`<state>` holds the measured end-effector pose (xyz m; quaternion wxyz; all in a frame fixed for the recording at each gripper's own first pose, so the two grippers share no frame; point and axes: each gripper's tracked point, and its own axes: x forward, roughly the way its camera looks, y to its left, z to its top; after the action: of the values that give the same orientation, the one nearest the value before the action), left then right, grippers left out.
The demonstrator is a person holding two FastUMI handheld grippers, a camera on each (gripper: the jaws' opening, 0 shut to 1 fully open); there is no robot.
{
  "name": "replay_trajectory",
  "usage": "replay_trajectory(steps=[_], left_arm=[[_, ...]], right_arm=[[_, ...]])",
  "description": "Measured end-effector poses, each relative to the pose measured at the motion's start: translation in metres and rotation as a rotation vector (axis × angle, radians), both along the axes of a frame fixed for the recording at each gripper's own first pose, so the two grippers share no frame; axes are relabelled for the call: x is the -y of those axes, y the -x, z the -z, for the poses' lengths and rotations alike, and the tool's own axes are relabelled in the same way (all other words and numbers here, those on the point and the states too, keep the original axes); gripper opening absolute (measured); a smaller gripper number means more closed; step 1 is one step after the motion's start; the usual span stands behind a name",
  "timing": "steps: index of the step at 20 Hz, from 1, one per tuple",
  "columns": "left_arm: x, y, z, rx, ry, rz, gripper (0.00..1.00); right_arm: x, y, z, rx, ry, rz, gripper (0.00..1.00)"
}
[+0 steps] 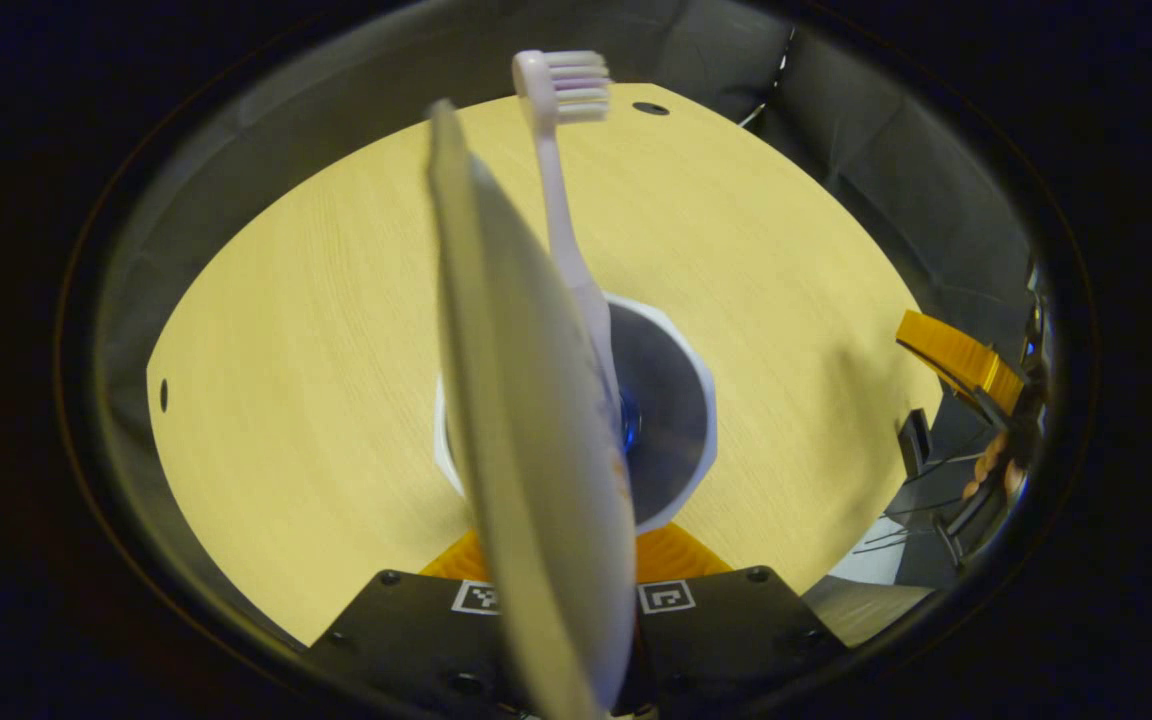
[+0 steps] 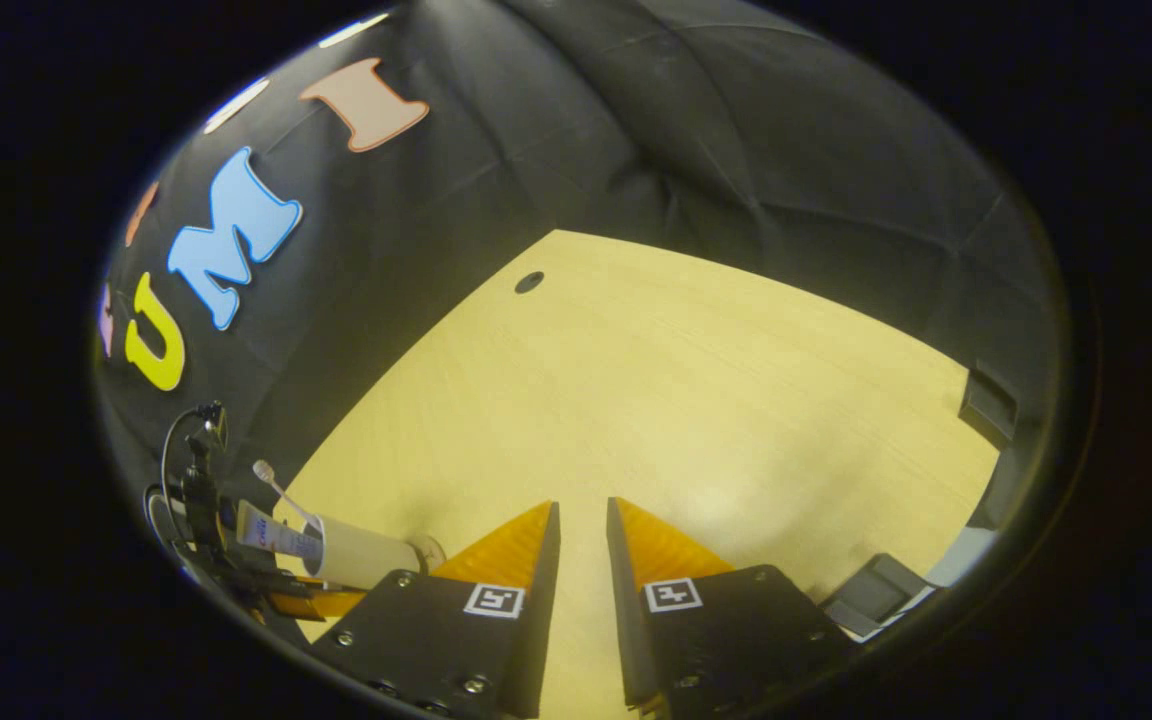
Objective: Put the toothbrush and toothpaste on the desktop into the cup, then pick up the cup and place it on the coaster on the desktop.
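While my left gripper (image 1: pixel 561 560) has its fingers clamped on the cup (image 1: pixel 671 420) holding toothbrush (image 1: pixel 561 180) and toothpaste (image 1: pixel 526 420) above the worktop (image 1: pixel 316 330), my right gripper (image 2: pixel 581 540) hangs with fingers slightly apart, holding nothing.

A pale wooden tabletop (image 2: pixel 696 400) with a dark round hole (image 2: pixel 529 282) near its edge.
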<state>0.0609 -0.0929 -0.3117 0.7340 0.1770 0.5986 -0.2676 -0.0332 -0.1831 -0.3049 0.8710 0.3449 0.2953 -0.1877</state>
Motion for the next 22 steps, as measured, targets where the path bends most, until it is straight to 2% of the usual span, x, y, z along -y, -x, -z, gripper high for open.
replay_trajectory(steps=[22], left_arm=[[0.001,0.002,0.004,0.021,-0.002,-0.022,0.31]], right_arm=[[0.008,0.011,0.007,-0.023,-0.021,-0.010,0.29]])
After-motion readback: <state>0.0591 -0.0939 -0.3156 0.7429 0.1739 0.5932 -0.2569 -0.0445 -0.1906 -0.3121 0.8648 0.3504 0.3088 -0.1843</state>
